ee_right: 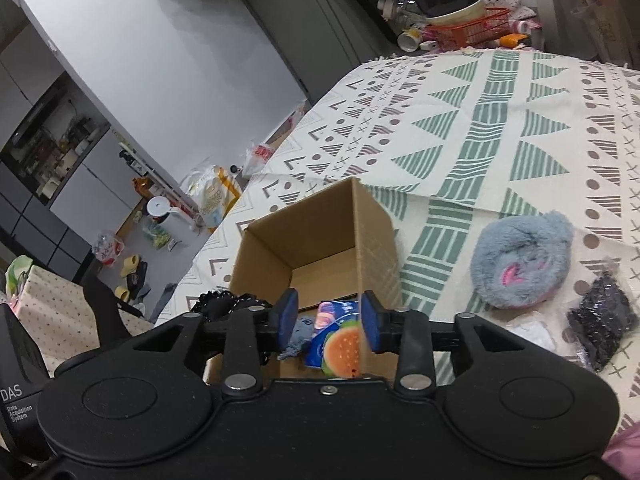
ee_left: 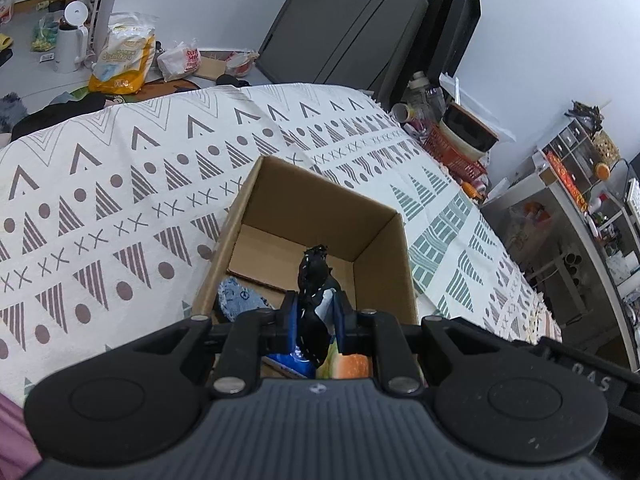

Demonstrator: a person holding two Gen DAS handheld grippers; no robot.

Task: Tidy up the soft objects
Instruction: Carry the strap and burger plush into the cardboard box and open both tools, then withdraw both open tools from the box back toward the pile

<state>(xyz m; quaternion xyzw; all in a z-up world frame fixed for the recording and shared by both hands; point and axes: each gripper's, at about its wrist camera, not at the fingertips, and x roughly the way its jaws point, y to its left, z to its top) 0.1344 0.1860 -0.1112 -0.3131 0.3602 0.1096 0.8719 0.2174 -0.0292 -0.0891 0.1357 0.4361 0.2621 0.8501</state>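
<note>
only the right view shows the grey fluffy pouch (ee_right: 520, 262), apparently beside the box (ee_right: 320, 240).

burger packet (ee_right: 340, 350) half hidden by gripper (ee_right: 329, 322)

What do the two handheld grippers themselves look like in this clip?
Both are matte black plastic bodies with round side discs, silver pivot bolts and blue padded fingers: left gripper, right gripper. The left has a ribbed grey centre panel. A pink sleeve shows at the edge.
</note>
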